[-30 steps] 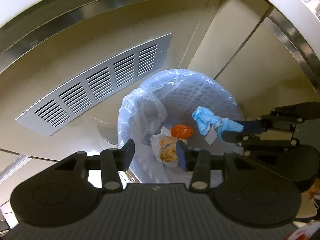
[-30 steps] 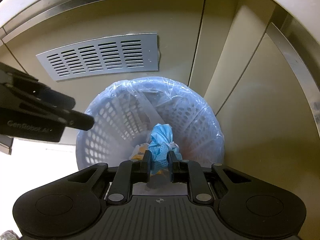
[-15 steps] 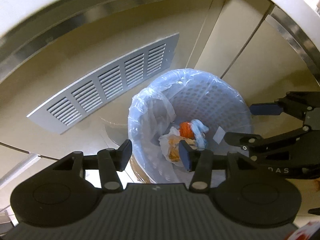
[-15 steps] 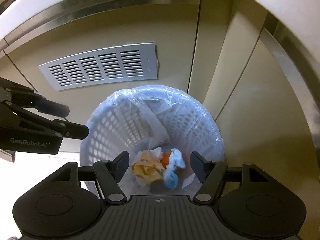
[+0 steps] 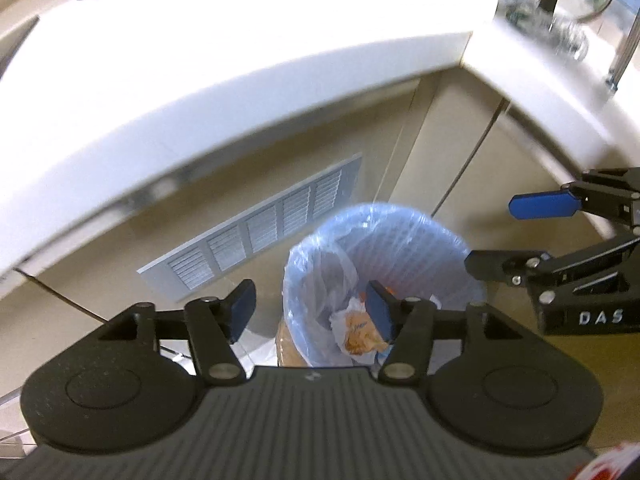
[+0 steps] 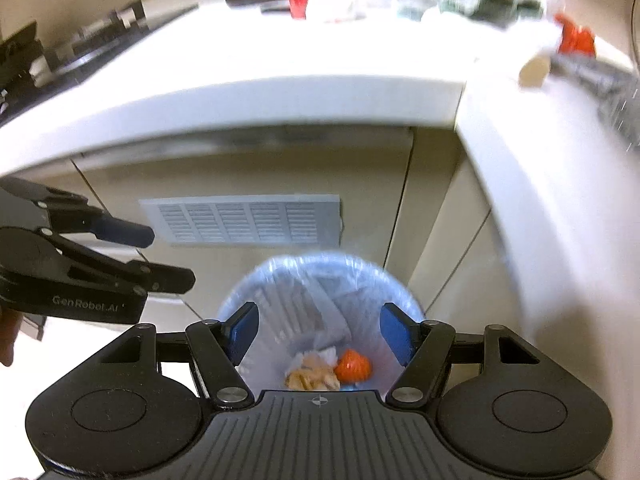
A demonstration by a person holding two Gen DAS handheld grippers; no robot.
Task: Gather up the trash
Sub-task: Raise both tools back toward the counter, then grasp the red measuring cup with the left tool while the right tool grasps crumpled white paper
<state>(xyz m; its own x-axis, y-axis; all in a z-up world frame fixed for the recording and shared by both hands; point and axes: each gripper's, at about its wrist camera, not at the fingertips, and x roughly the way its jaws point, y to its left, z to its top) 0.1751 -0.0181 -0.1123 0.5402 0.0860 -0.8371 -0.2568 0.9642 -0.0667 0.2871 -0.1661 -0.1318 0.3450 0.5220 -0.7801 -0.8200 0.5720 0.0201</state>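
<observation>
Both tongs hang above the lined bin. The left gripper is still opening and the right gripper is spread, both empty. Crumpled wrapper and orange scrap lie below; a blue bit seems hidden there.

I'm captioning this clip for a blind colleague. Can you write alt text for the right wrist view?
The right gripper, jaws open and empty, hangs above a bag-lined waste basket holding an orange wad and a crumpled wrapper. The left gripper reaches in from the left, with a white counter and a cabinet vent behind.
</observation>
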